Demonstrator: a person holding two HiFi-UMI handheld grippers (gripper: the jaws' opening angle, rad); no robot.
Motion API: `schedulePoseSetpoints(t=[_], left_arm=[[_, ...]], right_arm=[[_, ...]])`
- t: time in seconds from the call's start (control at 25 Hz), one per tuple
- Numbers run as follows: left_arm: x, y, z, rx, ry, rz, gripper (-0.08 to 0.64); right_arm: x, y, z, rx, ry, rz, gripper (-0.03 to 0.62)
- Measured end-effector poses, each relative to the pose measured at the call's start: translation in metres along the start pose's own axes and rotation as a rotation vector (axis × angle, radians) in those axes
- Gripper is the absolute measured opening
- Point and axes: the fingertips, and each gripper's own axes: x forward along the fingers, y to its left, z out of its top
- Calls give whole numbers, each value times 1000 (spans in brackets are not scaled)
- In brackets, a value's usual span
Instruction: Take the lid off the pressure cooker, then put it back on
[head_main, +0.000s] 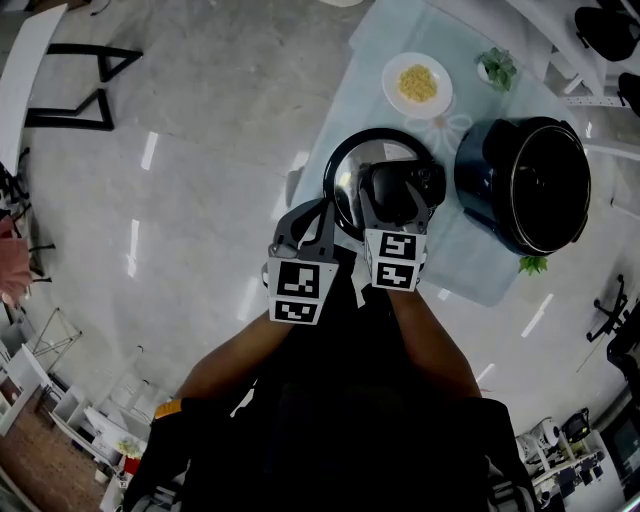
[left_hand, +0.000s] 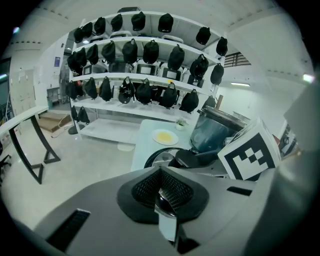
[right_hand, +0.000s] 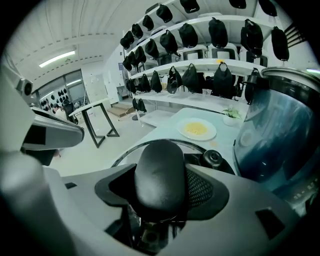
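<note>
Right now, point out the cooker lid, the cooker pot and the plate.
cooker lid (head_main: 345, 185), head view, bare steel left of its handle.
cooker pot (head_main: 478, 170), head view, dark outer wall.
plate (head_main: 391, 82), head view, white rim.

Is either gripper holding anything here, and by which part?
Nothing looks clamped. The right gripper has open jaws straddling the black handle of the round steel pressure cooker lid; the left gripper is shut and empty.

A lab or demo room, not a home kitchen; curved white shelves (left_hand: 125, 80) carry rows of black bags (left_hand: 130, 50); the pale floor (head_main: 200, 150) is glossy. A cloth-covered table (head_main: 385, 45) stands in the open near a trestle-legged desk (head_main: 30, 60); a strip light (right_hand: 57, 57) glows overhead.
</note>
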Motion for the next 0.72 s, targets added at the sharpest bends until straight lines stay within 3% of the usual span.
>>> schedulePoseSetpoints(t=[0.2, 0.36, 0.72], left_arm=[[-11, 6, 19, 4, -45, 0, 8], [-27, 12, 45, -8, -92, 11, 6], [-67, 17, 104, -37, -197, 42, 6]], right_arm=[[-7, -2, 3, 34, 36, 23, 297], [-27, 13, 19, 0, 27, 67, 295], [-95, 31, 99, -68, -128, 175, 295]])
